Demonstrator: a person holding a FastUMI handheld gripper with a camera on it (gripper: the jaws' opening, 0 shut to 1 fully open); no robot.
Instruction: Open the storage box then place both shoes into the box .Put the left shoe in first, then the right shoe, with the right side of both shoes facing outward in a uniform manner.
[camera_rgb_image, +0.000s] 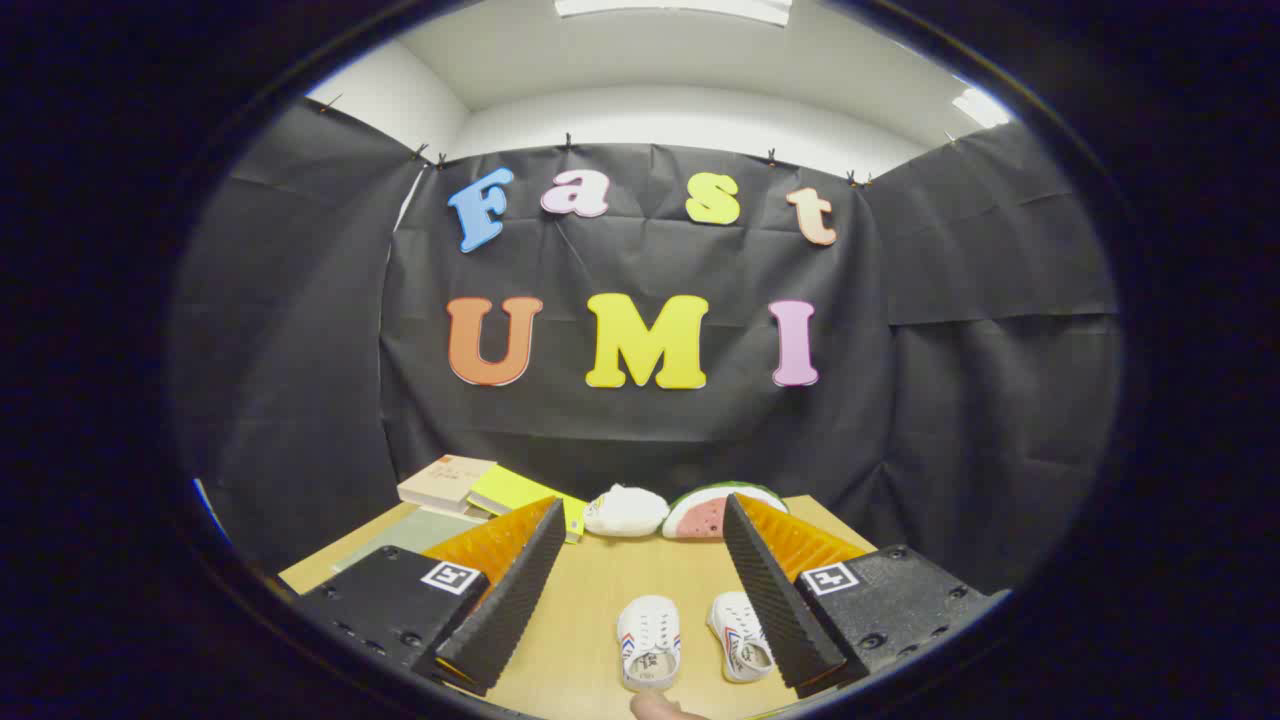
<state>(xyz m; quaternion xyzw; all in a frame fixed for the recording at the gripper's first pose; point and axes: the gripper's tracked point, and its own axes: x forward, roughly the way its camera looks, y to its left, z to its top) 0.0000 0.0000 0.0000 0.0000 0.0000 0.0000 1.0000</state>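
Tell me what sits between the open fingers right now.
In the gripper view, two small white canvas shoes lie side by side on the wooden table between the open gripper fingers, untouched.

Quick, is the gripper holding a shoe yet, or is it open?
Gripper: open, holding nothing; the two white shoes sit on the table between its fingers, untouched.

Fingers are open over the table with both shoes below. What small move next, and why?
Probably tilt down and look around for the storage box: the task opens it first, and this view gives no box. The gripper is open and holds nothing; both shoes lie untouched on the table between its fingers.
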